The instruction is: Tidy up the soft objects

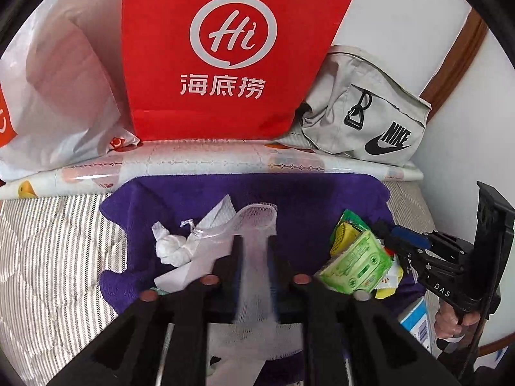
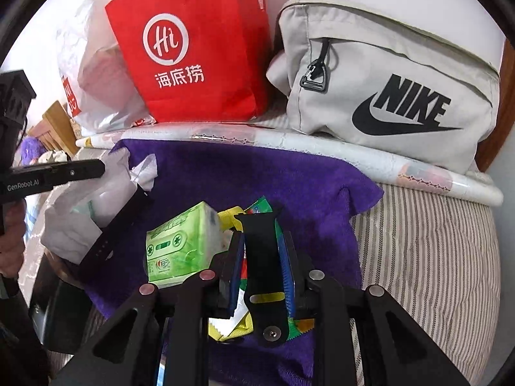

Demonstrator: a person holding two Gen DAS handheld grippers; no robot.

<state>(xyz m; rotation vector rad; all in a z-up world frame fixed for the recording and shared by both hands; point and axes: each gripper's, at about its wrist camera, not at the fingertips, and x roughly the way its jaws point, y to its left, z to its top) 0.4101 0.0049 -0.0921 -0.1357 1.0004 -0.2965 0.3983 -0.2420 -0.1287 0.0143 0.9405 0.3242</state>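
Note:
A purple towel [image 1: 305, 199] [image 2: 257, 173] lies spread on the striped bed. On it sit a green tissue pack [image 1: 357, 263] [image 2: 180, 241], yellow and green sachets [image 1: 346, 228] and knotted white paper [image 1: 173, 247]. A white mesh strip [image 1: 257, 225] runs between the fingers of my left gripper [image 1: 256, 241], whose jaws stand slightly apart and open around it. My right gripper [image 2: 262, 257] [image 1: 389, 234] is shut on a black watch strap [image 2: 262, 257] that stands between its blue pads [image 2: 286, 270]. A second black strap [image 2: 112, 231] with holes slants beside the white paper.
Along the wall behind the towel stand a red paper bag [image 1: 225, 48] [image 2: 193, 48], a white plastic bag [image 1: 58, 96] and a grey Nike bag [image 1: 370, 115] [image 2: 386, 74]. A rolled patterned sheet [image 1: 225, 160] lies at their foot. A hand [image 1: 450, 325] grips the right tool.

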